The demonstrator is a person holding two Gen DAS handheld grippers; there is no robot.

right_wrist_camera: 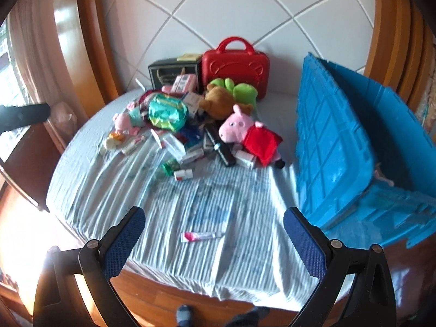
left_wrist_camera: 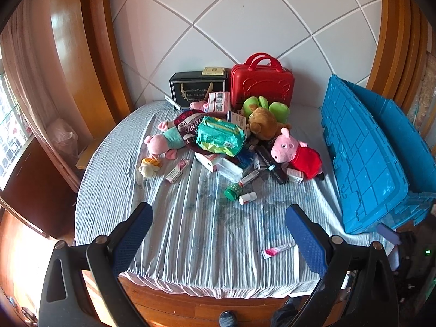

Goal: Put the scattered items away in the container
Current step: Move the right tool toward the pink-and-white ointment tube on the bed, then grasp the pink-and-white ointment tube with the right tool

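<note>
A striped bed [left_wrist_camera: 196, 231] stands against a white quilted headboard [left_wrist_camera: 245, 27], with wooden panelling [left_wrist_camera: 81, 54] left of that headboard.

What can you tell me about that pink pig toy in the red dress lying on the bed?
The pink pig toy is a soft plush with a long pink snout, round eyes and small ears, dressed in a red fabric dress, with dark feet at the bottom. It lies tilted on the striped bedsheet, at the right edge of the pile of clutter, head toward the brown teddy bear. Small boxes are tucked against its lower side. The blue crate stands apart to its right. Neither gripper touches it.
</note>
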